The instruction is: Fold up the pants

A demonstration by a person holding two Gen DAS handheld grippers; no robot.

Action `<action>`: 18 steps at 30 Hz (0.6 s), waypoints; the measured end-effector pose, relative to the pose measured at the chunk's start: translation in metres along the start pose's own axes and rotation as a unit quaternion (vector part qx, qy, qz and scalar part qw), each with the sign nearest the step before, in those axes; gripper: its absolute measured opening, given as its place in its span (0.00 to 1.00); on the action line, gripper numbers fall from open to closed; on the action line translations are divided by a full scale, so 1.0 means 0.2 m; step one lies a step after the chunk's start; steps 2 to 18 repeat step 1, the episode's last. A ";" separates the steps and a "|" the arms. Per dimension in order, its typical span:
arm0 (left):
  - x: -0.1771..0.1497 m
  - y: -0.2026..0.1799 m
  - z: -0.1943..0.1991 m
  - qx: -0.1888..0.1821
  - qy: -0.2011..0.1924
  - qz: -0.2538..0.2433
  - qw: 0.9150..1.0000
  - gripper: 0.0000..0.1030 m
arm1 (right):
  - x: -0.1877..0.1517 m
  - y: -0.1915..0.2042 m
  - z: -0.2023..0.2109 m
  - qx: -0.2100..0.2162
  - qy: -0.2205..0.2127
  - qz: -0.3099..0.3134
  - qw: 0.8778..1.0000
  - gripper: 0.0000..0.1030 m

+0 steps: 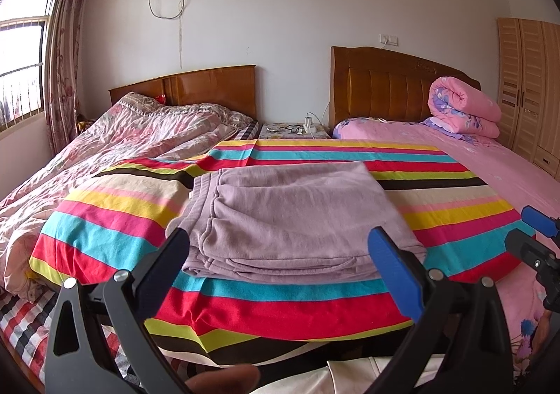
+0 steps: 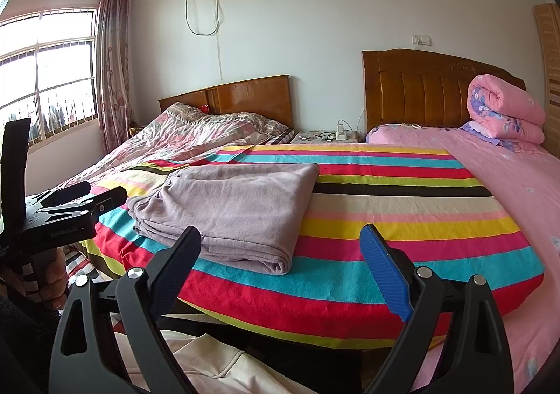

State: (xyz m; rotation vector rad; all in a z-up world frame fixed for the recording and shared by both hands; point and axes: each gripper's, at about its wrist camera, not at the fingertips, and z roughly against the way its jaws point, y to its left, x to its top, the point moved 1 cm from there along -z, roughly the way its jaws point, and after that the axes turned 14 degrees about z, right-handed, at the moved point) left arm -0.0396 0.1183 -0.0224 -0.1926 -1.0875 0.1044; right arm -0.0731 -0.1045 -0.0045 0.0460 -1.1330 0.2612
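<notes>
Mauve pants (image 1: pixel 290 219) (image 2: pixel 231 212) lie folded into a thick rectangle on a striped cloth (image 1: pixel 115 219) (image 2: pixel 402 219) spread over the bed. My left gripper (image 1: pixel 280 236) is open, its fingers standing wide on either side of the stack's near edge, apart from the fabric. My right gripper (image 2: pixel 280 236) is open too, hovering just right of the folded stack over the stripes, holding nothing. In the left wrist view the right gripper (image 1: pixel 539 229) shows at the right edge. The right wrist view shows the left gripper (image 2: pixel 87 198) at the left, held by a hand (image 2: pixel 52 282).
A rumpled floral quilt (image 1: pixel 115 149) covers the left bed. A pink sheet (image 1: pixel 507 177) and a rolled pink quilt (image 1: pixel 465 110) lie on the right bed. A nightstand (image 1: pixel 294 131) with chargers stands between the headboards. A cream garment (image 2: pixel 224 359) hangs below the front edge.
</notes>
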 end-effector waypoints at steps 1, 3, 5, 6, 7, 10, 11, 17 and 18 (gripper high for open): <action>0.00 0.00 0.00 0.002 0.001 0.000 1.000 0.99 | 0.00 0.00 0.00 0.000 0.000 -0.001 1.000 0.86; 0.00 0.00 0.00 0.002 0.001 0.000 1.000 0.99 | 0.00 0.00 0.00 0.000 0.000 -0.001 1.000 0.86; 0.00 0.00 0.00 0.002 0.001 0.000 1.000 0.99 | 0.00 0.00 0.00 0.000 0.000 -0.001 1.000 0.86; 0.00 0.00 0.00 0.002 0.001 0.000 1.000 0.99 | 0.00 0.00 0.00 0.000 0.000 -0.001 1.000 0.86; 0.00 0.00 0.00 0.002 0.001 0.000 1.000 0.99 | 0.00 0.00 0.00 0.000 0.000 -0.001 1.000 0.86; 0.00 0.00 0.00 0.002 0.001 0.000 1.000 0.99 | 0.00 0.00 0.00 0.000 0.000 -0.001 1.000 0.86; 0.00 0.00 0.00 0.002 0.001 0.000 1.000 0.99 | 0.00 0.00 0.00 0.000 0.000 -0.001 1.000 0.86; 0.00 0.00 0.00 0.002 0.001 0.000 1.000 0.99 | 0.00 0.00 0.00 0.000 0.000 -0.001 1.000 0.86; 0.00 0.00 0.00 0.002 0.001 0.000 1.000 0.99 | 0.00 0.00 0.00 0.000 0.000 -0.001 1.000 0.86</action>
